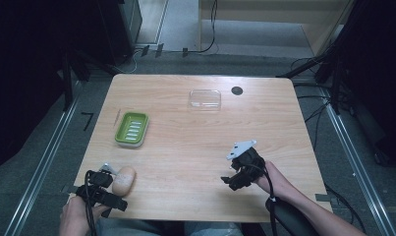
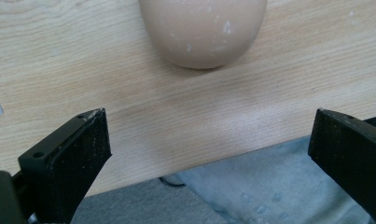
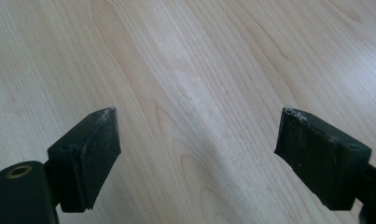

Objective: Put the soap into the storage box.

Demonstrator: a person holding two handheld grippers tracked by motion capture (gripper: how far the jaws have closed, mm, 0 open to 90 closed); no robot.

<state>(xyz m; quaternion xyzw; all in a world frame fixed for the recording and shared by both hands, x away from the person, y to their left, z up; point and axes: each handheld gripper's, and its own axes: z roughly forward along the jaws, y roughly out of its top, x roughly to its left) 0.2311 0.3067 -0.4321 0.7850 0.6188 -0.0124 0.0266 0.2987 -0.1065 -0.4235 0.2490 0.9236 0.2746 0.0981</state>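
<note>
In the high view, the left gripper [image 1: 107, 189] sits at the table's [image 1: 195, 142] near left corner, just beside a beige soap bar [image 1: 124, 179]; a green soap dish [image 1: 132, 129] and clear lid [image 1: 205, 99] lie farther off, and the right gripper [image 1: 235, 172] hovers near right. In the left gripper view, the fingers [image 2: 78, 158] stand wide, the soap bar [image 2: 203, 30] ahead and untouched. In the right gripper view, wide fingers [image 3: 92, 149] frame bare table [image 3: 195, 93].

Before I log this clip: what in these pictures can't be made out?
- Tan oval object: its top is cut off by the upper edge of the left gripper view; what it is stays unclear.
- Green tray: the pale ridges inside are too small in the high view to tell whether anything lies in it.
- Clear container: too small and see-through in the high view to judge contents.
- Room around the table: too dark.
</note>
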